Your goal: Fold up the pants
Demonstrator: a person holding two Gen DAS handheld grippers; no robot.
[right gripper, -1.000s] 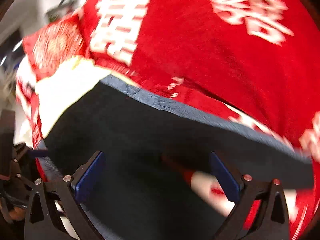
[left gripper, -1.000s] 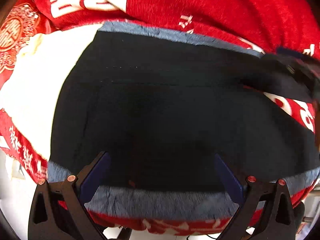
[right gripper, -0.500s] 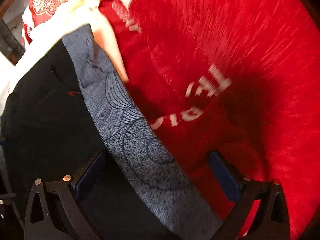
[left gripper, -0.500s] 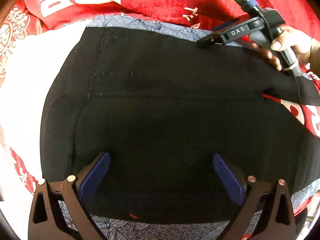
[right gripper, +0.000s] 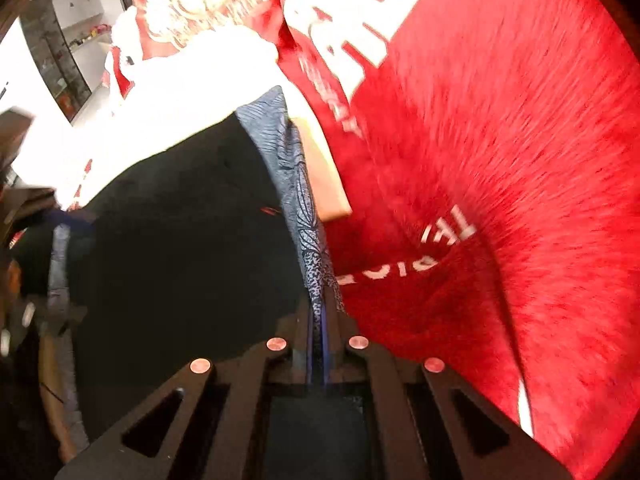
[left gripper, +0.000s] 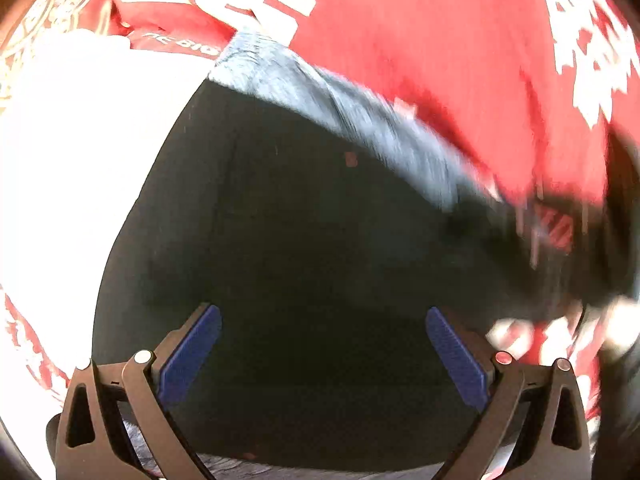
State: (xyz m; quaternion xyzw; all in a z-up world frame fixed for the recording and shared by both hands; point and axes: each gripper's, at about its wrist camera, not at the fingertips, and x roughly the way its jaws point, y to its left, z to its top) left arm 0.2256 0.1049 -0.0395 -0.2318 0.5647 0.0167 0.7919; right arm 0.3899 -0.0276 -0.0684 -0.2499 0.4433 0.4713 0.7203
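While the right claw [right gripper: 319, 344] pinches shut on the grey patterned edge [right gripper: 298, 184] of the black pants [right gripper: 180, 240], the left claw [left gripper: 323, 354] hangs wide open above them, holding nothing. Beyond the pants lies a red blanket [right gripper: 500, 120] with white lettering and a white sheet [left gripper: 80, 160].

A red blanket [right gripper: 500, 160] with large white lettering covers the surface, and a bright white sheet [right gripper: 188, 96] lies beside it, glaring in strong light. Far back in the right wrist view stand a pale wall [right gripper: 80, 4] and a dark glass-fronted cabinet [right gripper: 56, 60] with small items inside.
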